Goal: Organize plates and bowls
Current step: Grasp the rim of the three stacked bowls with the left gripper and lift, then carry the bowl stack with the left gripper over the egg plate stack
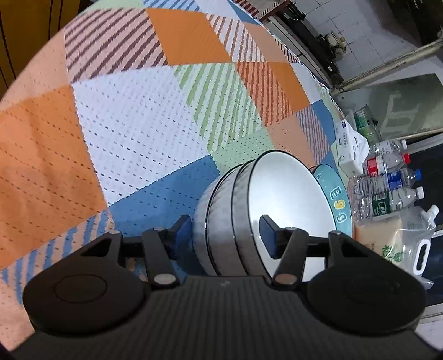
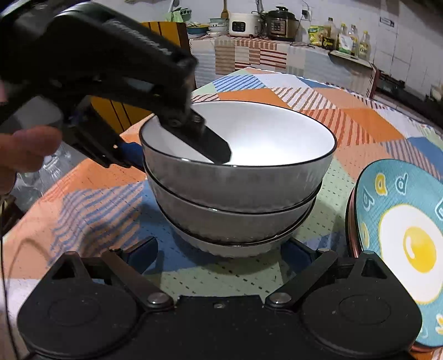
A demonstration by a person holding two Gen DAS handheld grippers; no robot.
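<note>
While three grey, black-rimmed ceramic bowls (image 2: 235,177) sit nested on the patterned tablecloth (image 2: 360,124), the left gripper (image 1: 225,235) straddles the top bowl's rim, fingers wide apart. Beside them rests the teal egg-print plate (image 2: 401,221); stacking looks nearly done. The right gripper (image 2: 218,249) hangs open, empty.

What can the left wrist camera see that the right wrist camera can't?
Only the left wrist view shows the plastic bottles and the tissue pack past the table's edge. Only the right wrist view shows the rice cooker, the oil bottles and the fried egg picture on the blue plate. Both show the stacked bowls, that plate and the left gripper straddling the top bowl's rim.
</note>
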